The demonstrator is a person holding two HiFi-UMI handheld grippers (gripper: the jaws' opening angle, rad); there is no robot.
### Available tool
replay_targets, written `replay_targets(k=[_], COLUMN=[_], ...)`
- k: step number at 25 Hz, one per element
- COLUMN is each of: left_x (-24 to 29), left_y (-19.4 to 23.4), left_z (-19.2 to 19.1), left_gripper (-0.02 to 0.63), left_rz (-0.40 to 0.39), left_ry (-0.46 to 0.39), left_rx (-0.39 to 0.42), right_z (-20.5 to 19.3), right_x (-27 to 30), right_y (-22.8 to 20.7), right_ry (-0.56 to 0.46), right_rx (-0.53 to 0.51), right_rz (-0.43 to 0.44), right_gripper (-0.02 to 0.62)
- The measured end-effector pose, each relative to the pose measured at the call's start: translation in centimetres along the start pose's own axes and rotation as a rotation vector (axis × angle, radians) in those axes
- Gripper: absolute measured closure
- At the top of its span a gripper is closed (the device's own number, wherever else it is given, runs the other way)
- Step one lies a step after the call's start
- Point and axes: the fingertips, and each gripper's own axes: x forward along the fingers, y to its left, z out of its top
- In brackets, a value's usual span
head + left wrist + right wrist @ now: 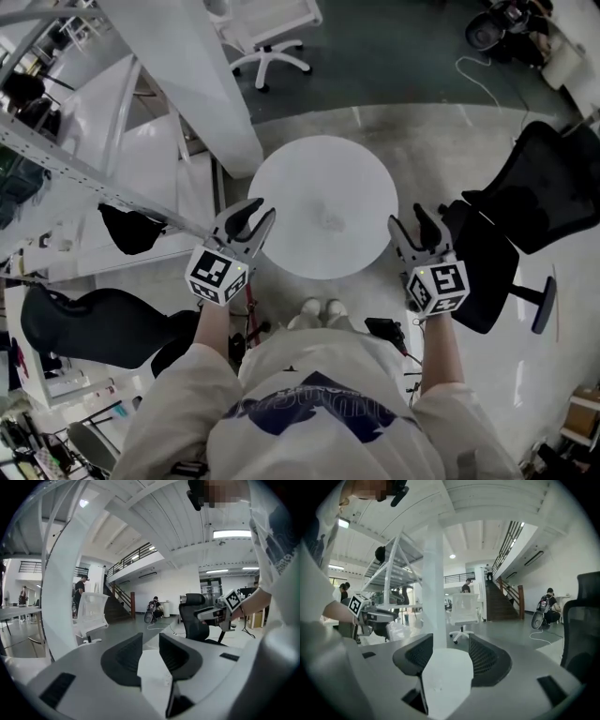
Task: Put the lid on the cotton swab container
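Observation:
No cotton swab container or lid shows in any view. The round white table (319,187) stands in front of me, bare apart from a faint smudge near its middle. My left gripper (258,215) hovers at the table's left rim, its jaws a small gap apart with nothing between them. My right gripper (409,223) hovers at the right rim with its jaws wide apart and empty. In the left gripper view the left gripper (151,641) looks over the table top towards the right gripper (220,613). In the right gripper view the right gripper (451,644) frames only the white table top (445,677).
A black office chair (525,202) stands close to the table's right side. A white office chair (267,37) sits beyond the table. A white slanted column (197,84) and metal shelving (56,159) are at the left, with another black chair (94,323) at the lower left.

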Motion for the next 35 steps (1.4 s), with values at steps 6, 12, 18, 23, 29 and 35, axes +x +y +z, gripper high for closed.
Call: replay_targets(k=[6,12,18,23,29,35], left_x=[1.9,4.2,7.3,9.9,12.3,14.6], left_y=[-2.6,-4.8,-7.0,-7.5,-7.8,-8.1], left_z=[-4.3,-9.1,-15.0,-18.4,-22.9,-24.4], left_gripper=[0.454,0.429,0.414,0.414,0.414,0.414], left_rz=[-0.130,-0.238,-0.347,-0.370,-0.387,-0.383], left_ry=[0.117,0.227,0.365,0.424,0.515,0.539], left_rx=[0.045,0.042,0.060,0.023,0.016,0.002], right_z=[-5.1,-6.9,-7.5,-8.4,-11.0,-13.1], right_x=[2.1,4.3,6.7,8.9,12.0,15.3], right_y=[1.3,0.5,-1.1,-2.0,-2.6,-2.5], right_ry=[0.150,0.184,0.206,0.250,0.313,0.367], right_rx=[-0.015,0.023,0.000,-0.064,-0.110,-0.135], right_rz=[0.092,0.095,0.111,0.152,0.199,0.254], right_gripper=[0.327,0.325,0.327,0.327,0.327,0.328])
